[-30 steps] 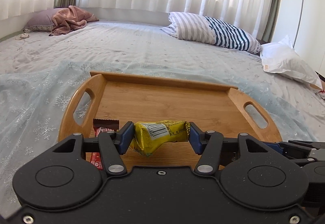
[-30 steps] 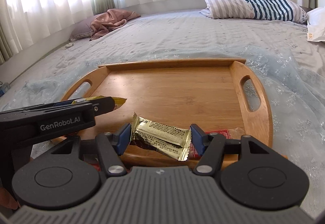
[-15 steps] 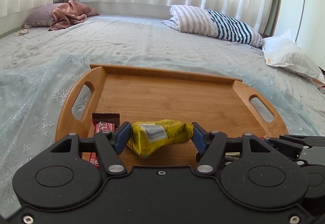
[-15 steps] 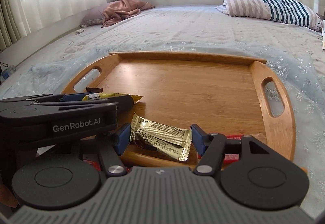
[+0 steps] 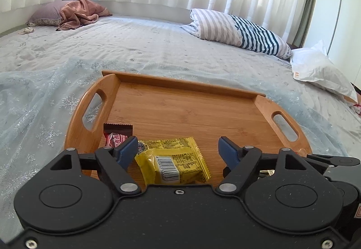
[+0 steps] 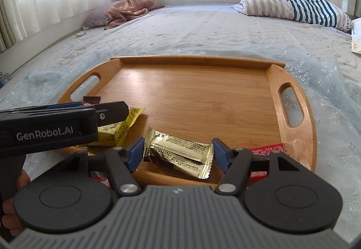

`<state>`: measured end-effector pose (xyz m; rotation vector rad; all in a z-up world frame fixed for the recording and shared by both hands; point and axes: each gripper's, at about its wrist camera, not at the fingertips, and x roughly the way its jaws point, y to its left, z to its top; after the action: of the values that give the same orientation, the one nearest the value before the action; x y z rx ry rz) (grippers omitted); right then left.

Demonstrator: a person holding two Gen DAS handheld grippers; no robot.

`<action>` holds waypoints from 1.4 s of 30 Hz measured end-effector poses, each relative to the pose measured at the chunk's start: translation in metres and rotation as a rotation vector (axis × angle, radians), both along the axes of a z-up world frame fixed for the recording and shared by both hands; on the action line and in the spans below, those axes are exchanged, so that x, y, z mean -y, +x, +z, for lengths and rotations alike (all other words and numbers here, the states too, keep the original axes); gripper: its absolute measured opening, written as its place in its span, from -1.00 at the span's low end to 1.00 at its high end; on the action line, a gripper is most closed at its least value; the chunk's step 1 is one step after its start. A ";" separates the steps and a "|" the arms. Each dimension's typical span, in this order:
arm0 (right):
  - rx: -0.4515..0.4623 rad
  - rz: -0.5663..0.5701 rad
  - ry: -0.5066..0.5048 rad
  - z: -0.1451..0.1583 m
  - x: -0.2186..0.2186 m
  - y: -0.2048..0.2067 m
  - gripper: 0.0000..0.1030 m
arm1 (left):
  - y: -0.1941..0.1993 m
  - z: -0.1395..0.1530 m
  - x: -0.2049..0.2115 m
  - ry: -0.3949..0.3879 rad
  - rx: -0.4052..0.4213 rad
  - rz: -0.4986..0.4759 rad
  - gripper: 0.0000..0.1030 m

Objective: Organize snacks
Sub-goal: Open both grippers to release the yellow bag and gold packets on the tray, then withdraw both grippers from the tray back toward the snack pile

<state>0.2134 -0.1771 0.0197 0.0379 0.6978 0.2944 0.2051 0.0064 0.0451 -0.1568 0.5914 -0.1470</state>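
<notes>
Both packets are down on the wooden tray (image 6: 291,136), release step in hand. The left gripper (image 5: 178,147) has just been opening its jaws; they stand wide now. The yellow snack packet (image 5: 173,163) lies flat on the tray floor between them, clear of the right pad, just beside or maybe brushing the left one, hard to tell. The right gripper (image 6: 178,149) has also just been opening, though less. The gold foil packet (image 6: 178,152) sits between its jaws, crimped ends right at the pads; I can't tell if there's a gap.

To do it well:
- Open the right jaws a bit more before backing off, so the foil ends don't snag and drag.
- Lift each gripper away along its own line, no sideways sweep.
- The two grippers are close, left body crossing just beside the right's jaws. Withdraw one at a time.

Around:
- Red-and-brown wrapped bar (image 5: 117,134) in the tray's near-left corner, just beside the left jaw. Easy to nudge.
- Red flat packet (image 6: 268,149) at the near-right rim, partly hidden behind the right gripper.
- Far half of the tray is bare wood, so there's room for more.
- Tray rests on soft bed covers (image 5: 146,50), so it may rock under pressure.
- Striped pillow (image 5: 239,30), pink blanket (image 5: 81,12), white bag (image 5: 320,70) well apart, no obstruction.
</notes>
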 end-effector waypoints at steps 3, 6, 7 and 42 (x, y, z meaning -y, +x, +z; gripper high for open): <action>0.002 0.015 -0.006 -0.001 -0.005 0.003 0.41 | -0.003 0.004 -0.002 0.007 0.011 0.017 0.51; 0.000 0.019 -0.007 -0.001 -0.009 0.006 0.47 | -0.005 0.007 -0.007 -0.007 0.016 0.032 0.51; 0.001 0.020 -0.007 -0.001 -0.010 0.006 0.52 | -0.005 0.008 -0.008 -0.009 0.017 0.035 0.51; 0.001 -0.149 0.050 0.028 0.021 -0.043 1.00 | -0.055 0.039 -0.020 0.022 0.042 0.090 0.99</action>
<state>0.1704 -0.1977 0.0474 0.1364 0.6829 0.1688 0.1500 0.0261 0.0843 -0.1587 0.5428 -0.0561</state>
